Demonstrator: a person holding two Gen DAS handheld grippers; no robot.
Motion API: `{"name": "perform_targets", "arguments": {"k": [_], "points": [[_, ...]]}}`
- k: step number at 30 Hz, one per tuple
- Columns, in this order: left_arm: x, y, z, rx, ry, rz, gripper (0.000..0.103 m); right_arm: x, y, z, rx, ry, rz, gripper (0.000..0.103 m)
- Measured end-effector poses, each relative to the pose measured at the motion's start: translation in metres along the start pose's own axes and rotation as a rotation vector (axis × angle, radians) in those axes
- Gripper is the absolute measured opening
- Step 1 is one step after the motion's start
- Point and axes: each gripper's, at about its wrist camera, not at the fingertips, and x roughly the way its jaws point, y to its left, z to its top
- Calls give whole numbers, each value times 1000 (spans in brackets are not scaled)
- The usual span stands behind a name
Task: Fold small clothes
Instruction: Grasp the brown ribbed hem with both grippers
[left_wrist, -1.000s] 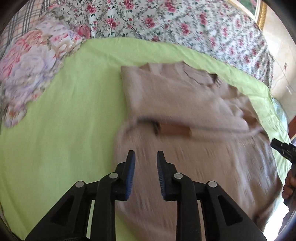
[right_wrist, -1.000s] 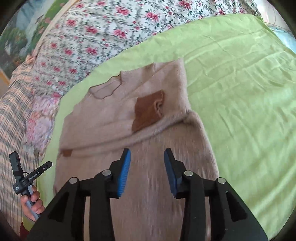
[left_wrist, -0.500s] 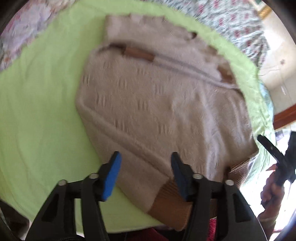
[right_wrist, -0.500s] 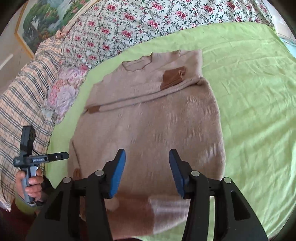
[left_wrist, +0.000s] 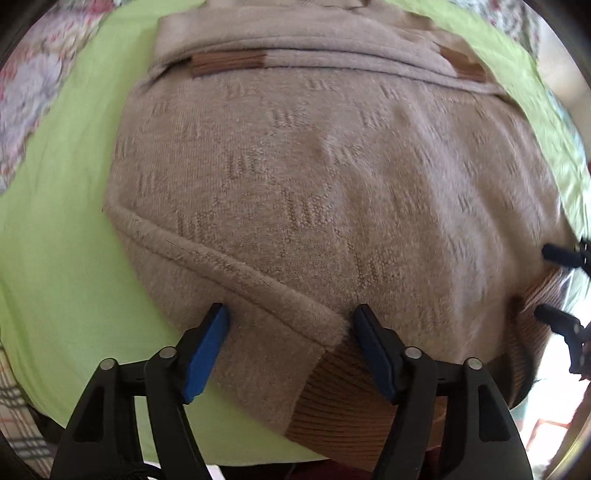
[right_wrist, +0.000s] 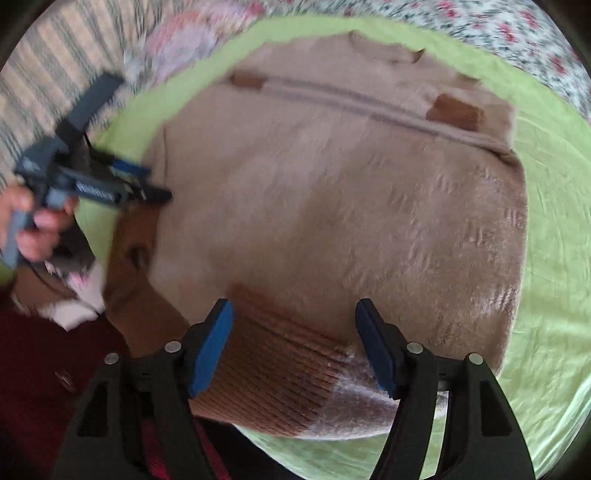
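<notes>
We've got the beige sweater (left_wrist: 314, 177) spread flat on the lime green sheet (left_wrist: 62, 266) of the bed, sleeves folded across near the collar, brown cuffs (left_wrist: 229, 63) showing up there. Our left claw (left_wrist: 290, 325) sits over the bottom left corner, jaws opening, with the side seam and the brown ribbed hem (left_wrist: 332, 402) between the blue pads, not pinched. Our right claw (right_wrist: 293, 321) is doing the same at the other bottom corner over the hem: jaws opening, nothing gripped. Right view's pretty blurry, but you can see our left hand (right_wrist: 33, 225) on its handle. Floral bedding (right_wrist: 517, 33) lies past the sheet.
</notes>
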Motion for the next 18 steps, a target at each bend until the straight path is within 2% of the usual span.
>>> {"name": "perform_targets", "arguments": {"k": [1, 2, 3, 4, 5, 8, 11, 14, 16, 18], "points": [[-3, 1, -4, 13, -19, 6, 51, -2, 3, -4, -23, 0, -20, 57], [-6, 2, -7, 17, -29, 6, 38, -6, 2, -9, -30, 1, -31, 37], [-11, 6, -13, 20, -42, -8, 30, -11, -2, -13, -18, -2, -21, 22], [-15, 11, -19, 19, -46, -20, 16, -18, -6, -18, -1, -14, -6, 16], [-19, 16, -25, 14, -50, -31, 10, -28, -12, -26, 16, -30, -3, 13], [-36, 38, -57, 5, -87, -49, 10, -51, -26, -54, 75, -55, -1, 12], [-45, 63, -93, 2, -116, -105, 10, -68, -35, -84, 142, -72, 52, 12], [-43, 82, -118, -31, -127, -192, 11, -75, -42, -107, 222, -90, 92, 15], [-40, 96, -126, -68, -130, -262, 16, -78, -45, -114, 276, -105, 100, 31], [-37, 104, -131, -88, -143, -315, 23, -79, -49, -123, 346, -132, 115, 69]]}}
